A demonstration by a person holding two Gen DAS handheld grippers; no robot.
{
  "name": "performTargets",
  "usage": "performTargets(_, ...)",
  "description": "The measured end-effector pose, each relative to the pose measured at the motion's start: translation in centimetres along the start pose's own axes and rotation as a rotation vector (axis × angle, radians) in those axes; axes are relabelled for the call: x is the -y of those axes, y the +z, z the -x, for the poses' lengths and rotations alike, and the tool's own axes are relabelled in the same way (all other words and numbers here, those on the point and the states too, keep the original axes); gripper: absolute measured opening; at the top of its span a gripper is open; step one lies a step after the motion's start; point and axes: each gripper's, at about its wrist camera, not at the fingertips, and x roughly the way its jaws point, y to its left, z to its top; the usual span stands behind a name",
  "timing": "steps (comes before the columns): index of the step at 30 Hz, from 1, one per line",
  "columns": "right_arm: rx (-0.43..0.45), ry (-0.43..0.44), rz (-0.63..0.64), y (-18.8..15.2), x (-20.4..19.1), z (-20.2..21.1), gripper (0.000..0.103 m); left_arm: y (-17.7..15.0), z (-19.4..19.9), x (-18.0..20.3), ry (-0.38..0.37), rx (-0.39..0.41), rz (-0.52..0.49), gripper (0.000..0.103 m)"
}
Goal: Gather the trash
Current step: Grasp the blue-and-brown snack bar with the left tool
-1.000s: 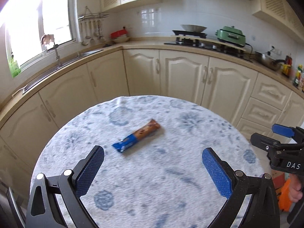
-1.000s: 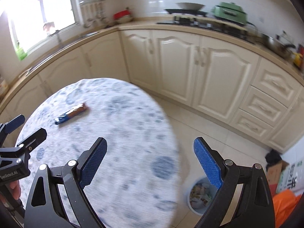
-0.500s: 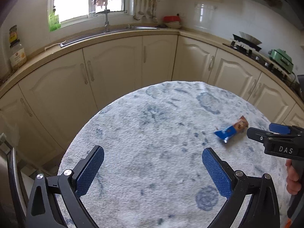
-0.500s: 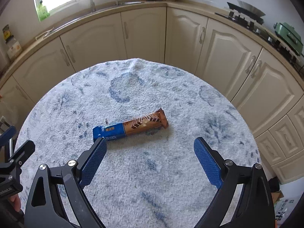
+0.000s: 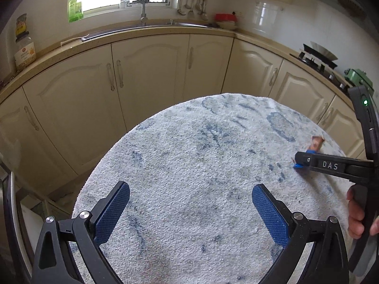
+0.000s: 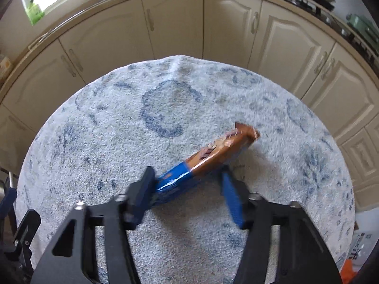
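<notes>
A blue and brown snack wrapper (image 6: 208, 159) lies on the round table with the blue-patterned white cloth (image 6: 118, 123). My right gripper (image 6: 189, 184) is down at the wrapper. Its fingers are narrowed around the blue end, the left finger touching it, with a small gap at the right finger. In the left wrist view the wrapper (image 5: 316, 142) shows at the right, partly hidden behind the right gripper's body. My left gripper (image 5: 189, 203) is wide open and empty above the near left part of the cloth.
Cream kitchen cabinets (image 5: 146, 71) curve around behind the table. A sink and tap (image 5: 142, 21) stand under the window. A stove with a pan (image 5: 317, 56) is at the right. A jar (image 5: 23, 49) stands on the counter at the left.
My right gripper has dropped to the wrapper and its fingers have narrowed around the blue end. The left gripper has swung further left and stayed open.
</notes>
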Motion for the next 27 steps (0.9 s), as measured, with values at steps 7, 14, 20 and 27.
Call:
performTargets(7, -0.009, 0.105, 0.089, -1.9, -1.2, 1.0, 0.014, -1.6, 0.4, 0.2, 0.02, -0.011, -0.025, 0.102)
performTargets(14, -0.017, 0.171, 0.2, -8.0, -1.2, 4.3, 0.014, -4.4, 3.6, 0.8, 0.017, -0.018, -0.047, 0.102)
performTargets(20, -0.046, 0.218, 0.254, -13.9, -0.9, 7.5, 0.014, -7.3, 7.2, 2.0, 0.036, -0.01, -0.083, 0.102)
performTargets(27, -0.035, 0.232, 0.322, -19.5, -1.0, 11.2, 0.015, -11.6, 11.3, 3.6, 0.008, -0.058, -0.095, 0.102)
